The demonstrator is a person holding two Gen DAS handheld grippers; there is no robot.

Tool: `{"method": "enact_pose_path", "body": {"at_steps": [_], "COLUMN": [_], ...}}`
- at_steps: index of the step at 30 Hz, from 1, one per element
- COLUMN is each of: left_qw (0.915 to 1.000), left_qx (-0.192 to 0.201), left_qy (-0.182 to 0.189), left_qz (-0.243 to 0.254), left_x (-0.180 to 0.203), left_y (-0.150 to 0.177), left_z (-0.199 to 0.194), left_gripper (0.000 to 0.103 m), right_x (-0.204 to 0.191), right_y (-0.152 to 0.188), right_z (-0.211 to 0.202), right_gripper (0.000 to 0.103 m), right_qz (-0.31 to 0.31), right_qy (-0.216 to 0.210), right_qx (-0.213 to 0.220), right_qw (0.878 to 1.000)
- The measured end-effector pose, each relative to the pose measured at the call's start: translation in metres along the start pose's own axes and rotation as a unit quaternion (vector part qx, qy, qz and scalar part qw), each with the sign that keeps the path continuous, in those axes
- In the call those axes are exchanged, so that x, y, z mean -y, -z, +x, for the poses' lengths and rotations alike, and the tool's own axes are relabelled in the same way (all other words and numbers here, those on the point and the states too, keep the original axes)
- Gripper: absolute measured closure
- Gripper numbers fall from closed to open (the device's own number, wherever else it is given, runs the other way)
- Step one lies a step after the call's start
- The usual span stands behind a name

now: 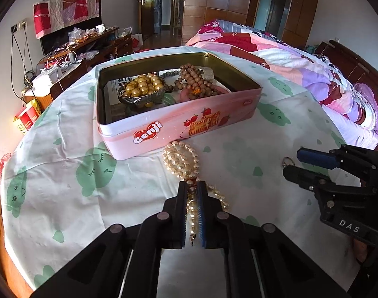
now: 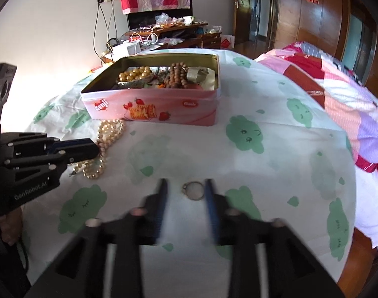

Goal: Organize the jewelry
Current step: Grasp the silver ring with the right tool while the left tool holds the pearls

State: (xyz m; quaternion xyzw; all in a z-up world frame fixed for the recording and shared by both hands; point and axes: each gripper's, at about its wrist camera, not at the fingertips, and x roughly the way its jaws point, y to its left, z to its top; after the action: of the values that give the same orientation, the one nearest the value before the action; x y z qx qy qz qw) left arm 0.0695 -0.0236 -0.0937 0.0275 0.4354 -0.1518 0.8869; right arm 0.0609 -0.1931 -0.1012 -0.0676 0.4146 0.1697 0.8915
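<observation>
A pink Genji tin stands open on the table and holds gold beads in a silver bowl and brown wooden beads. It also shows in the right wrist view. A cream pearl necklace lies on the cloth in front of the tin. My left gripper is shut on the pearl necklace's near strand, which also shows in the right wrist view. A small ring lies on the cloth between the fingers of my open right gripper. The ring also shows in the left wrist view.
The table wears a white cloth with green cartoon shapes. A bed with a pink patchwork quilt stands to the right. A cluttered wooden desk stands by the far wall.
</observation>
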Motion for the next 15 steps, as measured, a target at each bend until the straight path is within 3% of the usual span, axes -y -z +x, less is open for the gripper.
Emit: {"method": "enact_pose_path", "body": {"at_steps": [5, 7, 8, 11, 14, 15], "left_qw": [1.0000, 1.0000, 1.0000, 1.0000, 1.0000, 1.0000], "left_qx": [0.000, 0.000, 0.000, 0.000, 0.000, 0.000], "left_qy": [-0.001, 0.000, 0.001, 0.001, 0.002, 0.003], "left_qz": [0.001, 0.000, 0.000, -0.001, -0.002, -0.002], "left_x": [-0.0004, -0.0016, -0.0013, -0.0009, -0.0013, -0.0008], "left_y": [0.0001, 0.0001, 0.0001, 0.0001, 0.0001, 0.0002], "left_z": [0.0001, -0.0001, -0.0001, -0.0001, 0.0000, 0.0002], "left_gripper": [0.096, 0.096, 0.096, 0.096, 0.096, 0.096], "right_x": [-0.0055, -0.0063, -0.0062, -0.0089, -0.0085, -0.0084], "right_y": [0.0002, -0.0007, -0.0011, -0.0006, 0.0001, 0.0004], "right_z": [0.0074, 0.0080, 0.0083, 0.0077, 0.0050, 0.0047], "right_gripper": [0.065, 0.073, 0.083, 0.083, 0.098, 0.098], "right_qz": [-0.012, -0.015, -0.013, -0.019, -0.018, -0.017], "right_qy": [0.018, 0.018, 0.013, 0.016, 0.017, 0.014], "right_qx": [-0.020, -0.019, -0.019, -0.017, -0.012, -0.011], "right_qw": [1.000, 1.000, 1.000, 1.000, 1.000, 1.000]}}
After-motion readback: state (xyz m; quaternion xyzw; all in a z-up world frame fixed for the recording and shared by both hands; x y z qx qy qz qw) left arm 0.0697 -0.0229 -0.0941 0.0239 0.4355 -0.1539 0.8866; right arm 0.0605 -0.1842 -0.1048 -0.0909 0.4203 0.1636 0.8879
